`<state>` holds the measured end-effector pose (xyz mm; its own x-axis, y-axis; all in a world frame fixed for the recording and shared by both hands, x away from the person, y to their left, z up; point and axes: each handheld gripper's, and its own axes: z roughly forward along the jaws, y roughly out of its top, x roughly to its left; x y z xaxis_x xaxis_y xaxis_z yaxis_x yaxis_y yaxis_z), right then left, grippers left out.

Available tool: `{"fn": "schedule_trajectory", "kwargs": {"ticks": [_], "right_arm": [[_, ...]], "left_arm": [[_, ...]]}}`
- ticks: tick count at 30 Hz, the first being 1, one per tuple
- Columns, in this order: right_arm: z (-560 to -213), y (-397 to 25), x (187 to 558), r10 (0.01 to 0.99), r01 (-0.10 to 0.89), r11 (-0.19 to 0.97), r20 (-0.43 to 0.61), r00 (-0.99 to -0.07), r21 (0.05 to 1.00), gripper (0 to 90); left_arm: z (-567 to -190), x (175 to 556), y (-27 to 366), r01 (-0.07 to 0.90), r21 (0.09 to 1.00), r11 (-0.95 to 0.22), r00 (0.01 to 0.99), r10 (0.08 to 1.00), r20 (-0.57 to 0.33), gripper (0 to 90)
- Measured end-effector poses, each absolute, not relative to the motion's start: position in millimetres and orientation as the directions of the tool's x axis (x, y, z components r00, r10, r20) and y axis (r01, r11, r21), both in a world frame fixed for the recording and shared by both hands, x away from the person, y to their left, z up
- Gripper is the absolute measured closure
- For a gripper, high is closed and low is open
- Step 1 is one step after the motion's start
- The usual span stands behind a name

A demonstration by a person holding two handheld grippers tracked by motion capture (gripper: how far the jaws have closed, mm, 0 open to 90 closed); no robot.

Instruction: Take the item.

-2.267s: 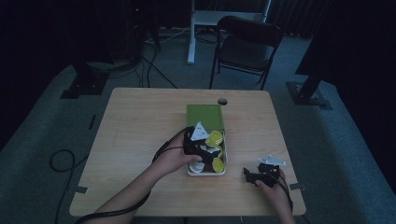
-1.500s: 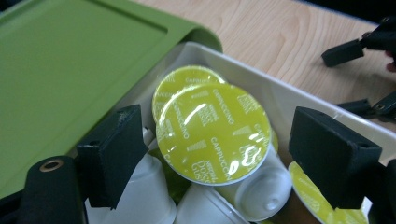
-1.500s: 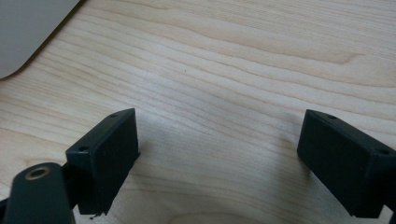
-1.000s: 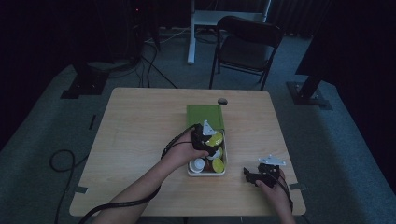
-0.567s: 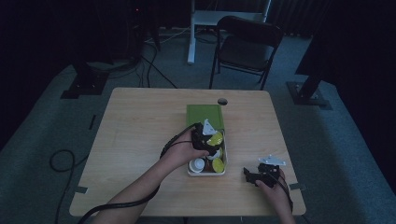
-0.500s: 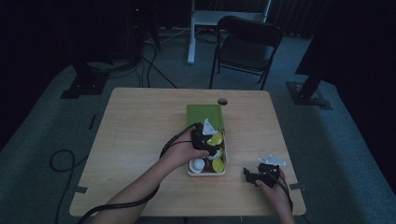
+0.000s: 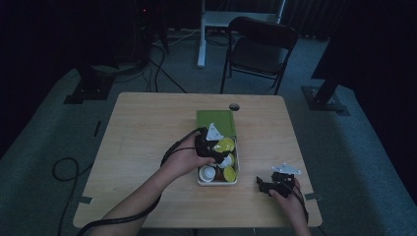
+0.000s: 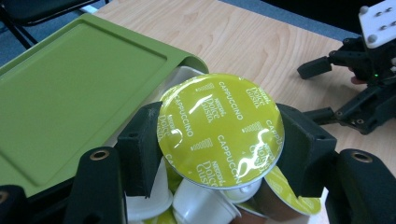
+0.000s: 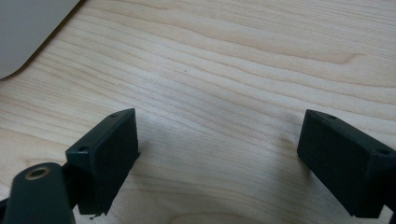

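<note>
Reaching in from the near edge, we rest our right gripper (image 7: 265, 186) on the table (image 7: 147, 147), jaws spread and empty; our left gripper (image 8: 219, 140) clamps a capsule (image 8: 220, 128) above the box (image 7: 216, 118); beyond stands a chair (image 7: 260, 49).

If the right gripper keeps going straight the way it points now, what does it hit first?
Most likely the bare wooden table. The right gripper is open with nothing between its jaws, angled down at the wood. The white box sits off to one side, seemingly outside that line, though depth is unclear.
</note>
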<state>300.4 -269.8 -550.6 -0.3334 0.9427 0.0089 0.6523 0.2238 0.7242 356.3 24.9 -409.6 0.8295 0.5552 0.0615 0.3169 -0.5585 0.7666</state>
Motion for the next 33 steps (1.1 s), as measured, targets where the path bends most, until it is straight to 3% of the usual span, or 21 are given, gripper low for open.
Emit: {"fn": "schedule_trajectory", "kwargs": {"ticks": [33], "right_arm": [[-551, -270, 300, 0.943, 0.652, 0.224, 0.009, -0.333, 0.724, 11.9]], "left_arm": [[-400, 348, 94, 0.350, 0.779, -0.520, 0.768, 0.635, 0.079, 38.0]]}}
